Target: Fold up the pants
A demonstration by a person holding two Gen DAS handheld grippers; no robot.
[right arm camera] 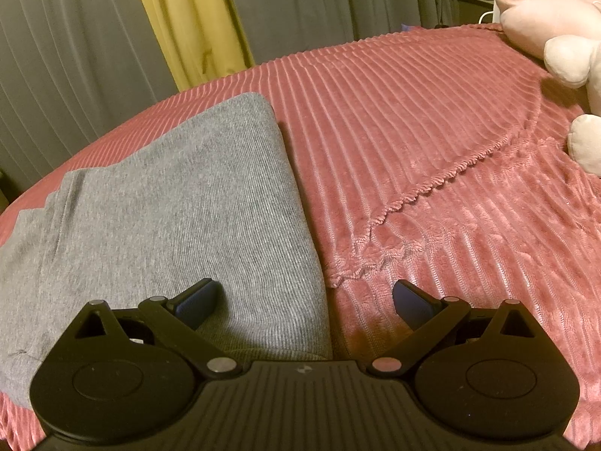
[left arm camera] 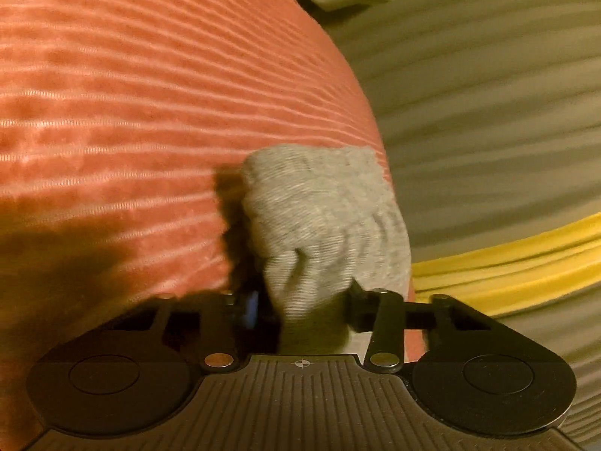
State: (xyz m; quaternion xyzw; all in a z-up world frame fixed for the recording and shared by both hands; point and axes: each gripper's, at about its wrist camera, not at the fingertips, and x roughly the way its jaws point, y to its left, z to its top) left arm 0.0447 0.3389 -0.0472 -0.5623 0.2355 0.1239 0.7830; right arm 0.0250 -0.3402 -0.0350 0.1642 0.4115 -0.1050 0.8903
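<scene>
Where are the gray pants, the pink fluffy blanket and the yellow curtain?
gray pants [right arm camera: 195, 203]: right wrist view, middle of the folded cloth.
pink blanket [right arm camera: 432, 143]: right wrist view, bare ribbed part.
yellow curtain [right arm camera: 188, 18]: right wrist view, its middle folds.

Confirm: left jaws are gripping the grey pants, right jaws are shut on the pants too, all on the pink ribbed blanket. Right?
Not quite. The right gripper is open: in the right wrist view its jaws stand wide apart over the edge of the grey pants, clamping nothing. The rest holds: the left gripper pinches a bunch of the pants, on the pink ribbed blanket.
</scene>
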